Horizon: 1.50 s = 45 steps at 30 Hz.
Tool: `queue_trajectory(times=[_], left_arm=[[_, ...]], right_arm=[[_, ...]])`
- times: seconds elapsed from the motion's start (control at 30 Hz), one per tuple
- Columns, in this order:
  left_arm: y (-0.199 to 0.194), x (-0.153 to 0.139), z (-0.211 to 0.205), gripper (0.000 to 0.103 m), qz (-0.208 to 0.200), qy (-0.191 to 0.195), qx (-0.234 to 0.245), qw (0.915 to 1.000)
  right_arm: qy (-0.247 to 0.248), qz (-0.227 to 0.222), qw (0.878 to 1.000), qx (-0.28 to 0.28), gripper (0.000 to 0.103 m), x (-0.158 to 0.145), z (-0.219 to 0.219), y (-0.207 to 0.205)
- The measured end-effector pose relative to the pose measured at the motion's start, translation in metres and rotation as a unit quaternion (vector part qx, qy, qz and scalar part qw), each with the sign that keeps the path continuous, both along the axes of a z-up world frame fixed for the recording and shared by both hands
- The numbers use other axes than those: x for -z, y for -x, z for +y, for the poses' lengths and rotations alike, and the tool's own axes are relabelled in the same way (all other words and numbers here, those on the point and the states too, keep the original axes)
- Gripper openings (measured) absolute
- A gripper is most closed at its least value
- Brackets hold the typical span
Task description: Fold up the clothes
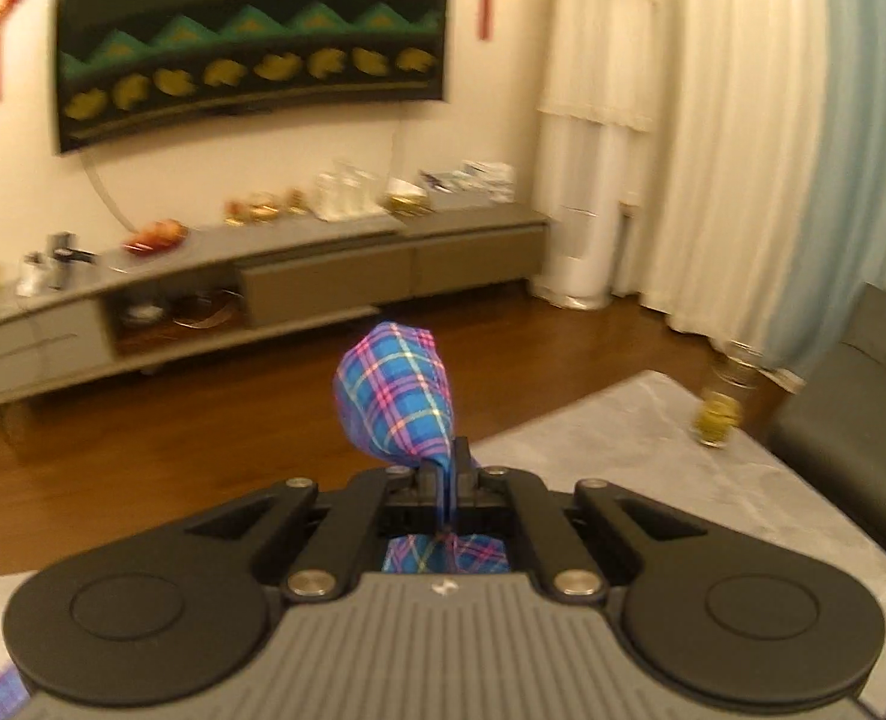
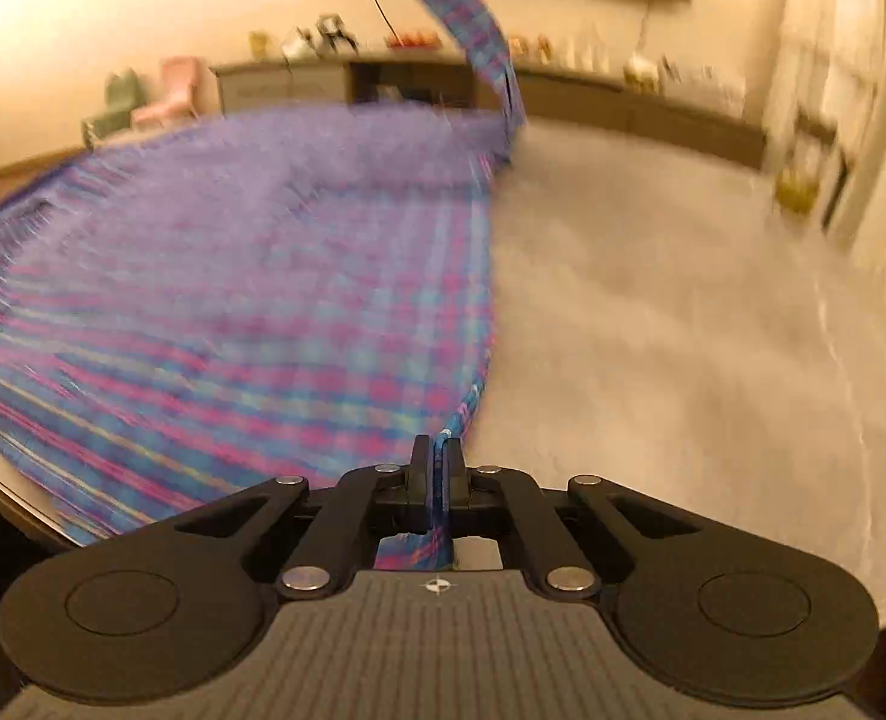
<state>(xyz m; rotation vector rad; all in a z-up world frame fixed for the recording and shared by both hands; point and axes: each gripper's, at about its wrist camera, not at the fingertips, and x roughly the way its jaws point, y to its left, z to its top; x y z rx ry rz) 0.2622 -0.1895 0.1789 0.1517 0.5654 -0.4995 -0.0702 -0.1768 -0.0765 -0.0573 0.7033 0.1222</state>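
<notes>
Both hand-held grippers, left [image 1: 450,474] and right [image 2: 437,468], clamp the limp, light blue-pink plaid cloth garment [image 2: 233,300] by its hem over the grey worktop [image 2: 653,300]; I'd keep gripping edges.

Left gripper [image 1: 449,468] clamped tight on a bunched fold of the cloth [image 1: 395,402], tilted downward, raised above the grey mat [image 1: 653,450]. Right gripper [image 2: 437,468] pinched on the cloth's edge, pitched down, low over the mat.
</notes>
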Motion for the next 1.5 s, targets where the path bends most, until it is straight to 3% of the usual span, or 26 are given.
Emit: queue_trajectory(times=[0.2,0.33,0.5,0.57,0.63,0.73,0.77,0.8,0.83,0.87,0.9,1.0,1.1,1.2,1.3,1.47,1.5], left_arm=[[-0.020,-0.001,0.113,0.001,0.000,-0.010,-0.114,0.9935],[-0.026,0.031,0.159,0.001,0.014,-0.036,-0.156,0.9870],[-0.038,0.053,0.186,0.001,0.010,-0.056,-0.208,0.9765],[-0.035,0.056,0.181,0.001,0.003,-0.076,-0.192,0.9784],[-0.019,0.053,0.163,0.001,-0.051,-0.122,-0.146,0.9804],[0.046,0.049,0.120,0.001,-0.159,-0.159,0.013,0.9743],[0.076,0.051,0.107,0.001,-0.179,-0.154,0.079,0.9684],[0.107,0.059,0.094,0.001,-0.182,-0.149,0.151,0.9602],[0.131,0.072,0.083,0.002,-0.169,-0.155,0.205,0.9516],[0.149,0.089,0.073,0.002,-0.155,-0.172,0.238,0.9433],[0.164,0.109,0.064,0.005,-0.139,-0.190,0.258,0.9371],[0.187,0.166,0.051,0.009,-0.080,-0.233,0.278,0.9284],[0.195,0.178,0.060,0.022,-0.043,-0.201,0.281,0.9376],[0.201,0.178,0.066,0.029,-0.024,-0.180,0.287,0.9406],[0.212,0.183,0.071,0.029,-0.027,-0.187,0.286,0.9395],[0.217,0.173,0.072,0.035,-0.037,-0.148,0.271,0.9506],[0.218,0.174,0.070,0.037,-0.032,-0.141,0.270,0.9518]], right_arm=[[0.027,-0.058,0.991,-0.117,0.000,-0.032,0.077,0.005],[0.043,-0.022,0.985,-0.163,0.000,-0.006,0.108,-0.004],[0.031,0.026,0.982,-0.187,0.001,0.018,0.120,-0.012],[0.022,0.042,0.981,-0.189,0.001,0.019,0.118,-0.015],[-0.002,0.055,0.981,-0.185,0.002,0.018,0.105,-0.017],[-0.066,0.070,0.980,-0.173,0.007,0.015,0.079,-0.021],[-0.093,0.073,0.979,-0.167,0.018,0.014,0.069,-0.022],[-0.118,0.075,0.978,-0.158,0.035,0.015,0.058,-0.023],[-0.141,0.076,0.976,-0.147,0.044,0.016,0.047,-0.025],[-0.166,0.081,0.973,-0.136,0.058,0.018,0.037,-0.026],[-0.192,0.087,0.969,-0.126,0.064,0.021,0.026,-0.028],[-0.264,0.114,0.954,-0.088,0.082,0.032,0.000,-0.033],[-0.285,0.122,0.949,-0.059,0.090,0.031,-0.013,-0.033],[-0.273,0.104,0.956,-0.035,0.101,0.016,-0.023,-0.030],[-0.286,0.071,0.955,-0.032,0.102,-0.006,-0.037,-0.024],[-0.282,0.046,0.957,-0.059,0.102,-0.029,-0.050,-0.009],[-0.267,0.051,0.960,-0.067,0.096,-0.027,-0.047,-0.008]])
